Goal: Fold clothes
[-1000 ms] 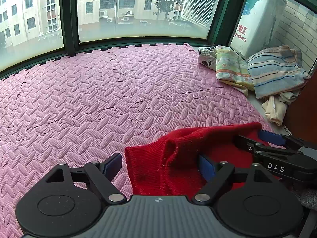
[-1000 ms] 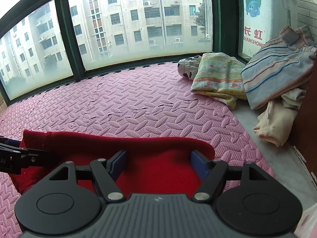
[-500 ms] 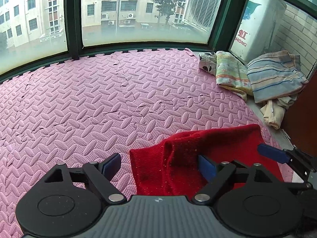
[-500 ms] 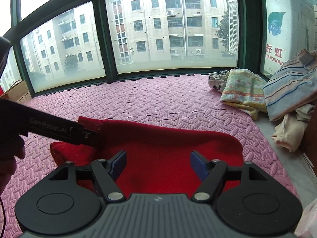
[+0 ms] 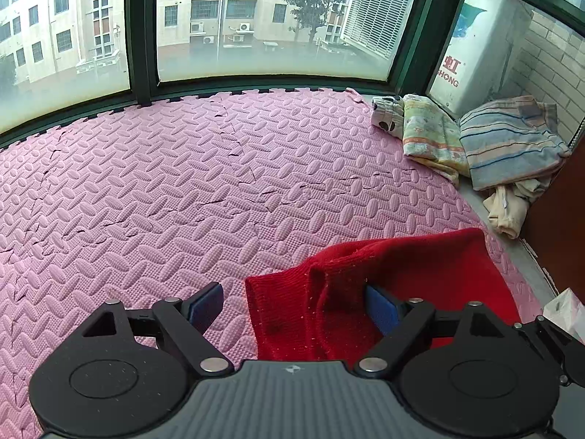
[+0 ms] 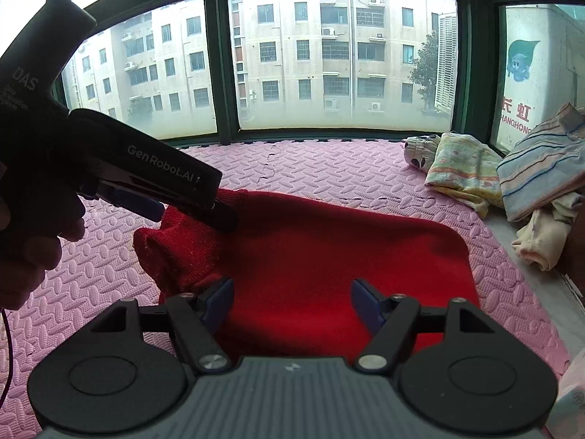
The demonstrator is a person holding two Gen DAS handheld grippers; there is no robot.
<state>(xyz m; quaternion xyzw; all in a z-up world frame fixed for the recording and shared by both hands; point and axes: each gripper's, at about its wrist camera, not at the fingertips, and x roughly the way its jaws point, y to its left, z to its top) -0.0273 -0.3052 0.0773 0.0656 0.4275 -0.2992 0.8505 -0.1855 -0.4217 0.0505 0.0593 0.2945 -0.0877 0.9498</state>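
A red knit sweater [image 5: 420, 278] lies flat on the pink foam mat [image 5: 182, 190], with its left end bunched into a ridge. My left gripper [image 5: 292, 307] is open wide over that end; the right pad [image 5: 380, 309] rests against the ridge and the left pad [image 5: 206, 305] is over bare mat. In the right wrist view the sweater [image 6: 329, 248] spreads out ahead. My right gripper [image 6: 292, 303] hovers open over its near edge, pressing nothing. A hand holds the left gripper [image 6: 190, 214] at the bunched end, upper left in this view.
A heap of other clothes sits at the far right by the wall: a striped shirt [image 5: 512, 146], a floral folded cloth [image 5: 431, 135], a cream garment [image 5: 508, 212] and a spotted piece [image 5: 387, 113]. Green-framed windows [image 5: 142, 36] bound the mat. Brown furniture [image 5: 559, 219] stands on the right.
In the left wrist view the right gripper has slid off to the lower right, out of sight. In the right wrist view the left gripper looms larger at upper left. The sweater lies more spread.
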